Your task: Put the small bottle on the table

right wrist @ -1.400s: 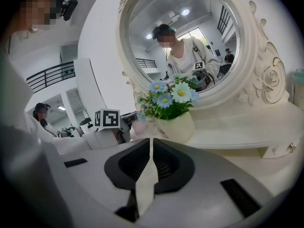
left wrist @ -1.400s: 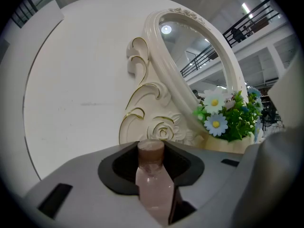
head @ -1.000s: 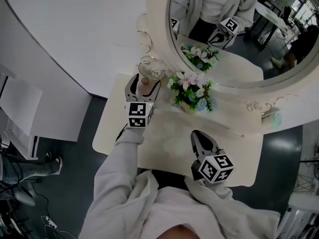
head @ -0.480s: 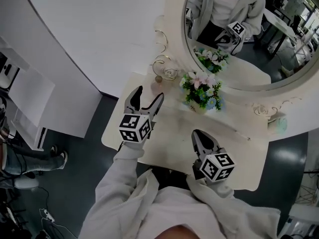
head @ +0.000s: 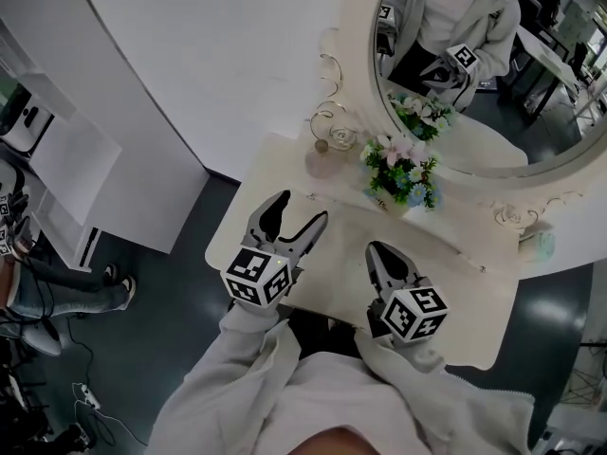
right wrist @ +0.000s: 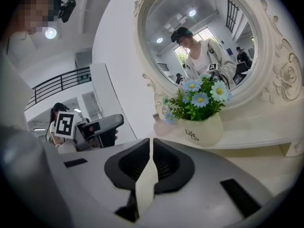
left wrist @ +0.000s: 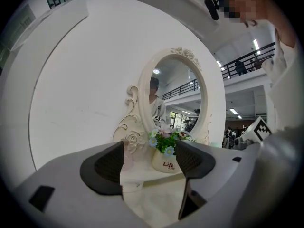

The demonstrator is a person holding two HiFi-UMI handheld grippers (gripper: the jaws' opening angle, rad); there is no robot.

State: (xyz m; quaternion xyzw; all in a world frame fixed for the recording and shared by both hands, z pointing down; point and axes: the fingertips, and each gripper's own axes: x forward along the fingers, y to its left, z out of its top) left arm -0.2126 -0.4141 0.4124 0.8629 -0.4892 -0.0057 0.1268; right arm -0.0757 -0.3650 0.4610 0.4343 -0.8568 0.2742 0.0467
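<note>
The small pink bottle [head: 320, 162] stands upright on the cream table [head: 460, 297], at the back left beside the mirror's scrolled base. My left gripper [head: 300, 209] is open and empty, a short way in front of the bottle and apart from it. In the left gripper view the bottle [left wrist: 127, 155] shows past the left jaw, partly hidden by it. My right gripper [head: 382, 257] is shut on nothing, over the table's front middle. In the right gripper view the bottle [right wrist: 161, 126] stands left of the flower pot.
A white pot of blue and pink flowers [head: 403, 173] stands right of the bottle, also in the gripper views [left wrist: 166, 159] [right wrist: 202, 127]. The oval mirror [head: 493, 74] rises behind. A white curved wall [head: 209, 55] lies at the left; dark floor surrounds the table.
My left gripper, which was around the bottle a second ago, has opened and drawn back toward me. The bottle stays by the mirror base. The right gripper has hardly moved.
</note>
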